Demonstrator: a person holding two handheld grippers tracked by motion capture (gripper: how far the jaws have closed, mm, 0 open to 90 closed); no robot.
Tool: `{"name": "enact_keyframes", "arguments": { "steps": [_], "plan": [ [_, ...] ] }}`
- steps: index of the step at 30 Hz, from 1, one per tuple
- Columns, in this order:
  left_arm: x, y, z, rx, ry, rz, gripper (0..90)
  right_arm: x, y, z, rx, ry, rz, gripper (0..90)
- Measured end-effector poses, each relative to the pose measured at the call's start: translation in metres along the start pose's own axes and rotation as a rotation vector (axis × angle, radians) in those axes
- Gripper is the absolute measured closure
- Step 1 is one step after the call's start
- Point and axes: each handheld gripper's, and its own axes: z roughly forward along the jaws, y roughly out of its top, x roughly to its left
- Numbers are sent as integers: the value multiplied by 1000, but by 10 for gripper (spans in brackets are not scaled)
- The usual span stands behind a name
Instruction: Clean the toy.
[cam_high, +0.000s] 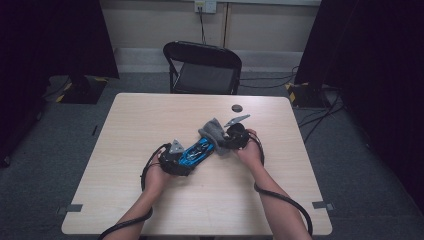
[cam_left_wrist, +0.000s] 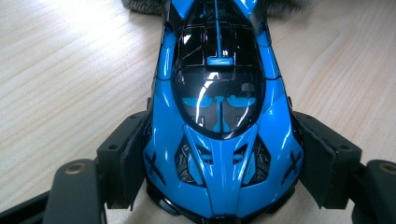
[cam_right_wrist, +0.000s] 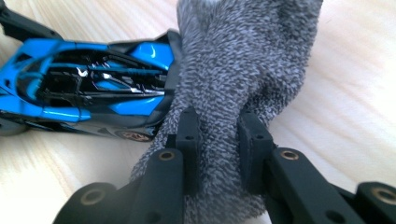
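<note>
A blue and black toy car (cam_high: 198, 151) lies at the middle of the light wooden table (cam_high: 150, 120). My left gripper (cam_high: 186, 159) is shut on the blue toy car (cam_left_wrist: 219, 135), one black jaw pressed on each flank near its nose. A grey fuzzy cloth (cam_high: 214, 133) rests against the car's far end. My right gripper (cam_right_wrist: 218, 140) is shut on the grey cloth (cam_right_wrist: 243, 70), pinching a fold of it, with the blue toy car (cam_right_wrist: 88, 88) lying just to the left of the cloth. In the high view the right gripper (cam_high: 224, 141) meets the cloth from the right.
A small dark round disc (cam_high: 236, 107) lies on the table near its far edge. Behind the table stands a black folding chair (cam_high: 204, 67). Dark curtains and cables flank the floor on both sides.
</note>
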Motion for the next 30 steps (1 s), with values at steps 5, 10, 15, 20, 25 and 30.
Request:
{"name": "enact_keyframes", "arguments": {
  "steps": [5,10,15,20,25,30],
  "plan": [
    [-1,0,0,0,2,-1,259,-1,-6,3,4,39,8,734],
    [-1,-1,-1,2,5,-1,258,0,-6,-1,28,52,-17,734],
    [-1,-1,-1,1,5,-1,258,1,-13,-6,33,66,-26,734],
    [-1,-1,-1,1,5,-1,258,3,-19,-12,35,74,-28,734],
    [-1,-1,-1,0,5,-3,258,7,-28,-19,34,83,-30,733],
    [-2,-1,-1,2,4,-4,258,13,-40,-28,35,97,-27,731]
  ]
}}
